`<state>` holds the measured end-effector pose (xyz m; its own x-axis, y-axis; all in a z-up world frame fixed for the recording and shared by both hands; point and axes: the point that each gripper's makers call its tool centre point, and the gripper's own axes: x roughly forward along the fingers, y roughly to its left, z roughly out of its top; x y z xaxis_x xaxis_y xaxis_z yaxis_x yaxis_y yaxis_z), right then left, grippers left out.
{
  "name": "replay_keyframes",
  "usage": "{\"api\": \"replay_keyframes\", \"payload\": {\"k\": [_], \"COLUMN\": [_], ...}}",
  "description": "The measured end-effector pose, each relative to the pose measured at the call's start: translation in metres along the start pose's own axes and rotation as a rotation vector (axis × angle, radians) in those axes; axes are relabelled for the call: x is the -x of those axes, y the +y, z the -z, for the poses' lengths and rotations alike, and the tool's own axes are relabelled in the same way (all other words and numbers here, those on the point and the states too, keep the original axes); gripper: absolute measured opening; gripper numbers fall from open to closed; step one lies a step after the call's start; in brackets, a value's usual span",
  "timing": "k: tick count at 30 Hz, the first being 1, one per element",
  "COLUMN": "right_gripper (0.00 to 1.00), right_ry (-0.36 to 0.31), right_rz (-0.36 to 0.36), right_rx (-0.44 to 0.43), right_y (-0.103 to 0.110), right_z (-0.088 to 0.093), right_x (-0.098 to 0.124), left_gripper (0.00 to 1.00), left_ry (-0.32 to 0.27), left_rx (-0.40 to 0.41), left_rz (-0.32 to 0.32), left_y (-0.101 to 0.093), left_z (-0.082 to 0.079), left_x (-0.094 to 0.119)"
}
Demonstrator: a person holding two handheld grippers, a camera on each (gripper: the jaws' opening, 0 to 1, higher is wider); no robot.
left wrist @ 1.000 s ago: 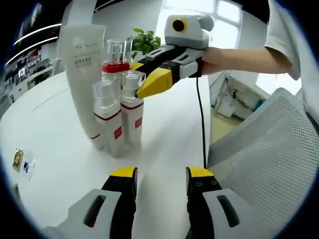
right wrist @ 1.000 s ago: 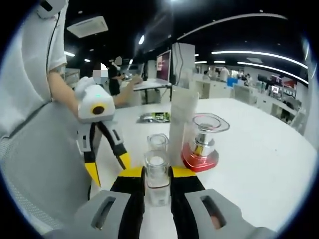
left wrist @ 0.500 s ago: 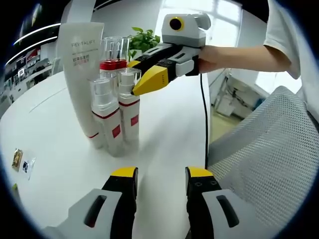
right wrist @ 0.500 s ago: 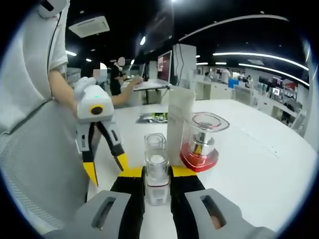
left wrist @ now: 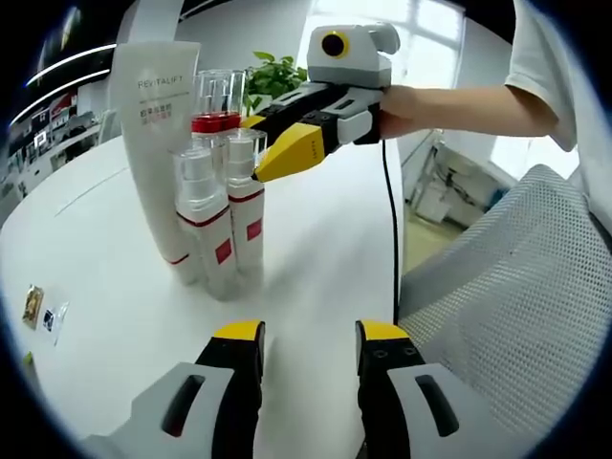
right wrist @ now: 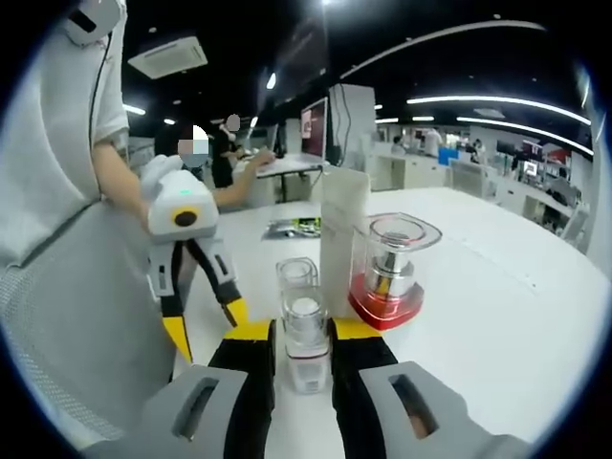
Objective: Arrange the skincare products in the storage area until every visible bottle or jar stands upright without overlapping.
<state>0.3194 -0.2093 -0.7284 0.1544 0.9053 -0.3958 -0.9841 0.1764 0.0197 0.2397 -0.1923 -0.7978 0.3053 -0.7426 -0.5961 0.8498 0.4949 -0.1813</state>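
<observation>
Four products stand in a tight group on the white table (left wrist: 316, 249): a tall white tube (left wrist: 153, 143), a clear bottle with a red band (left wrist: 215, 105), and two small clear-capped spray bottles with red labels. My right gripper (left wrist: 273, 158) reaches in from the right and is shut on the cap of the nearer-right spray bottle (left wrist: 247, 215), which stands upright beside the other spray bottle (left wrist: 204, 234). In the right gripper view that bottle (right wrist: 305, 330) sits between my right gripper's (right wrist: 303, 333) jaws. My left gripper (left wrist: 311, 335) is open and holds nothing, low at the table's near side; it also hangs open as the left gripper (right wrist: 206, 323).
A grey mesh chair (left wrist: 516, 287) stands close at the table's right edge. A potted plant (left wrist: 277, 81) is behind the group. Small stickers (left wrist: 38, 311) lie at the left. A green packet (right wrist: 296, 226) lies farther back. The person's sleeve (right wrist: 57, 124) is near.
My right gripper and the spray bottle have shifted slightly toward the other bottles. The left gripper has stayed open and nearly still.
</observation>
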Motion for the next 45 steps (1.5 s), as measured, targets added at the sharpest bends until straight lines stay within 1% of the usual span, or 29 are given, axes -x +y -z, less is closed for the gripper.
{"api": "replay_keyframes", "payload": {"k": [6, 11, 14, 18, 19, 20, 23, 26, 31, 34, 36, 40, 45], "right_gripper": [0.24, 0.26, 0.28, 0.3, 0.32, 0.34, 0.37, 0.43, 0.53, 0.56, 0.57, 0.61, 0.69], "right_ry": [-0.002, 0.011, 0.019, 0.009, 0.002, 0.002, 0.014, 0.029, 0.041, 0.042, 0.047, 0.052, 0.065], "right_rz": [0.02, 0.043, 0.069, 0.116, 0.136, 0.145, 0.171, 0.201, 0.229, 0.243, 0.252, 0.271, 0.314], "right_rx": [-0.024, -0.04, -0.067, -0.108, -0.134, -0.138, -0.158, -0.189, -0.209, -0.229, -0.233, -0.258, -0.296], "right_y": [-0.002, -0.004, -0.004, -0.002, -0.003, -0.002, -0.001, 0.005, 0.014, 0.021, 0.027, 0.038, 0.047], "right_z": [0.001, 0.004, 0.006, 0.005, 0.005, 0.005, 0.008, 0.009, 0.006, 0.004, 0.003, 0.001, 0.001], "right_x": [0.004, 0.008, 0.012, 0.02, 0.023, 0.024, 0.027, 0.028, 0.028, 0.026, 0.025, 0.023, 0.023], "left_gripper": [0.32, 0.32, 0.33, 0.35, 0.36, 0.36, 0.4, 0.44, 0.51, 0.55, 0.58, 0.61, 0.64], "left_ry": [-0.005, -0.011, -0.016, -0.017, -0.018, -0.019, -0.028, -0.029, -0.034, -0.04, -0.042, -0.046, -0.057], "left_rx": [0.012, 0.014, 0.021, 0.031, 0.038, 0.039, 0.057, 0.07, 0.102, 0.125, 0.138, 0.175, 0.21], "left_rz": [0.005, 0.008, 0.004, -0.004, -0.006, -0.007, -0.016, -0.03, -0.065, -0.084, -0.104, -0.135, -0.167], "left_y": [0.0, 0.002, 0.004, 0.007, 0.008, 0.008, 0.011, 0.013, 0.018, 0.02, 0.026, 0.034, 0.041], "left_z": [-0.001, -0.001, -0.002, -0.002, -0.002, -0.002, -0.002, -0.001, 0.001, 0.003, 0.009, 0.019, 0.023], "left_x": [0.001, 0.003, 0.006, 0.012, 0.014, 0.015, 0.021, 0.026, 0.045, 0.057, 0.066, 0.085, 0.109]}}
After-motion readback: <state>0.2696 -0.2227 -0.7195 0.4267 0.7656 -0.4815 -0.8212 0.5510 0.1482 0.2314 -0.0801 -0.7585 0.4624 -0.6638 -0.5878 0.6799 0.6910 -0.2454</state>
